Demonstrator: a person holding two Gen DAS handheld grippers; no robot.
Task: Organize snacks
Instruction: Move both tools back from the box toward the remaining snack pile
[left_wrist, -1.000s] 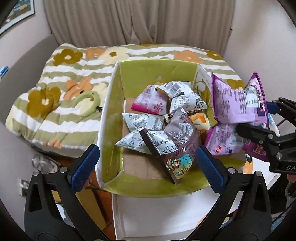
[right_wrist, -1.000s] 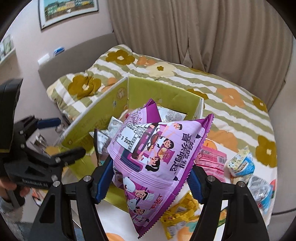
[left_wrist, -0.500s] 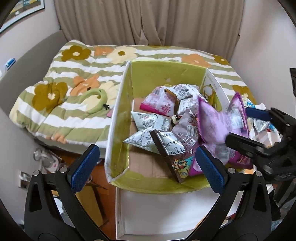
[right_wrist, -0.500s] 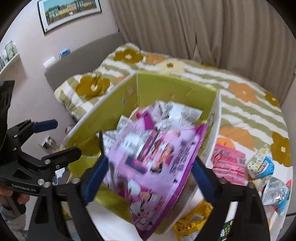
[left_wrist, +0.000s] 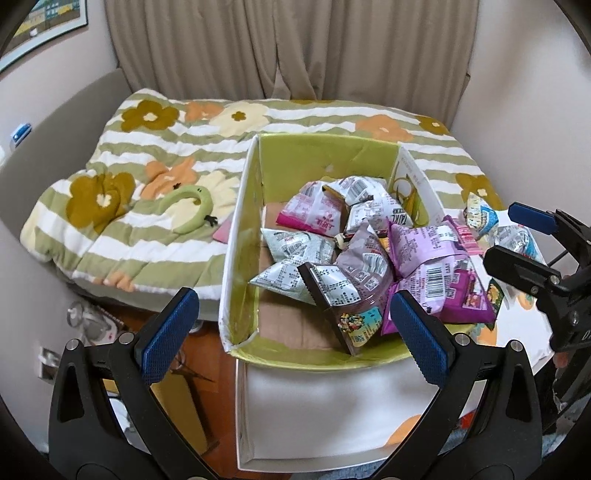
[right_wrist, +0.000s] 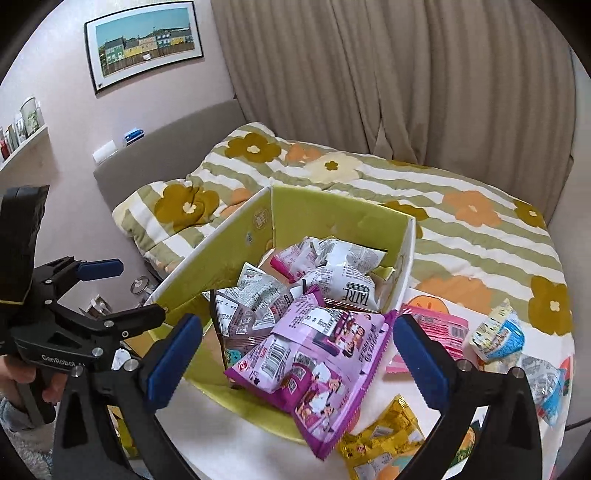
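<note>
Since purple bag (right_wrist: 314, 354) lies over box (right_wrist: 229, 236) near edge, right gripper (right_wrist: 297, 354) just spread wide, empty; left gripper (left_wrist: 291, 325) also spread, empty.

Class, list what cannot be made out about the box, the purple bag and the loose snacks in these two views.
- Box floor: mostly hidden under packets, both views.
- Purple bag tail: overhangs the rim; its underside is hidden.
- Yellow packet: print blurred, right gripper finger covers its edge.
- Left gripper: nothing between its fingers.
</note>
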